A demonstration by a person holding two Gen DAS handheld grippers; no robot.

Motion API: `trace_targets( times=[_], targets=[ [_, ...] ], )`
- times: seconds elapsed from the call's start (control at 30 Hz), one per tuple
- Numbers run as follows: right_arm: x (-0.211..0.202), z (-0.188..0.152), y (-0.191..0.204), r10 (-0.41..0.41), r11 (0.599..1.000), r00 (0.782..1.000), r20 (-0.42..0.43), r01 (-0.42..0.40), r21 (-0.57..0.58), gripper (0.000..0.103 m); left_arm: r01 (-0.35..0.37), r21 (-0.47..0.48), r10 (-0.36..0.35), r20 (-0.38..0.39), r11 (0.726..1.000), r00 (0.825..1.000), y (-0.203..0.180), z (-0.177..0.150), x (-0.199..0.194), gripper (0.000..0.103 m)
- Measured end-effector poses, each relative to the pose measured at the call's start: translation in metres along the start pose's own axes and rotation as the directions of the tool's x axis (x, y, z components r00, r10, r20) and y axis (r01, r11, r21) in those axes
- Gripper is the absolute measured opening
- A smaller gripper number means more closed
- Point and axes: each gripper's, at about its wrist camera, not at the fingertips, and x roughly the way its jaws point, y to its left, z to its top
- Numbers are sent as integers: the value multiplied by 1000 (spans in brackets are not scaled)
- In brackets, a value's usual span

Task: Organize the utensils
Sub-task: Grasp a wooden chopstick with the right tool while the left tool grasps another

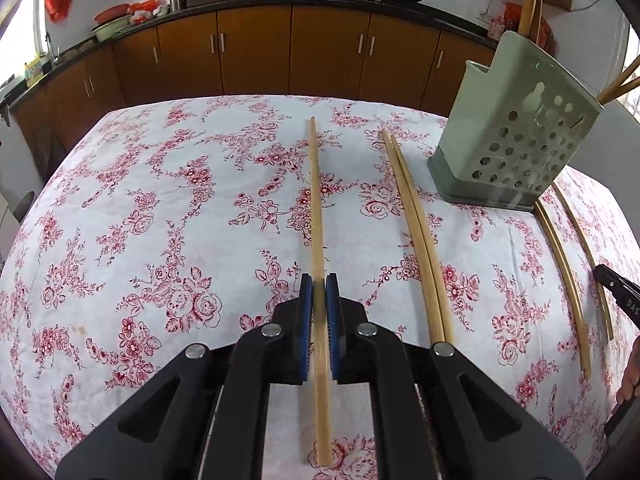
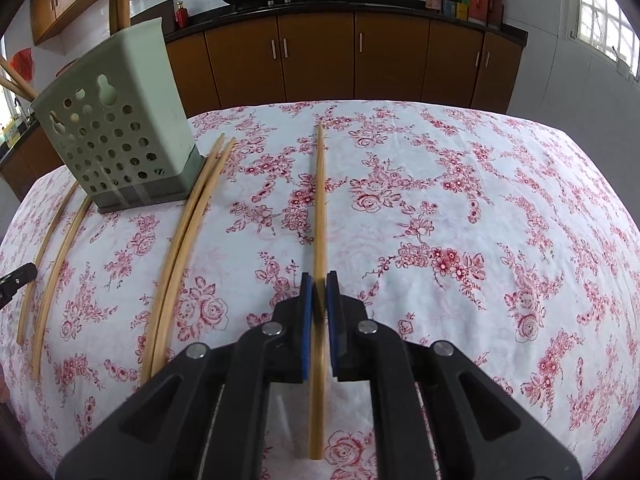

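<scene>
The left gripper (image 1: 319,282) is clenched on a chopstick (image 1: 316,200), its blue pads (image 1: 306,312) pressed to either side of the shaft near the thick end. The right gripper (image 2: 319,280) is likewise clamped on a second chopstick (image 2: 320,200). Both sticks run straight ahead from the jaws, over the floral tablecloth (image 1: 160,200).

The step in hand looks like carrying each stick to the holder (image 1: 516,128), the pale green perforated caddy that stands on the far part of the table between the 2 grippers. To do it well, each stick should probably be tipped upright, its far tip raised over the rim and let down into the open top, 1 gripper at a time so the 2 do not meet over the caddy. A grip this near the end leaves a long lever, so a slow swing seems wise.

The holder already has several chopsticks standing in it. A pair (image 1: 416,232) lies on the cloth beside the left gripper's stick, and 2 more sticks (image 1: 560,264) lie past the holder's base. In the right view that second pair (image 2: 188,240) lies just left of the held stick, its tips close to the caddy's base. A low swing could catch the caddy's wall or brush these. Beyond are wooden cabinets (image 1: 256,48) and 2 woks on the counter.
</scene>
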Motion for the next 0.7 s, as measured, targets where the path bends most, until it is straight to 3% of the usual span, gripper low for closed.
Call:
trace_targets(
  times=[0.7],
  targets=[
    [1, -1, 1, -7, 1000, 1000, -1, 7, -8, 10, 1, 2, -1, 6, 1000, 1000, 0, -2, -2, 9]
  ],
)
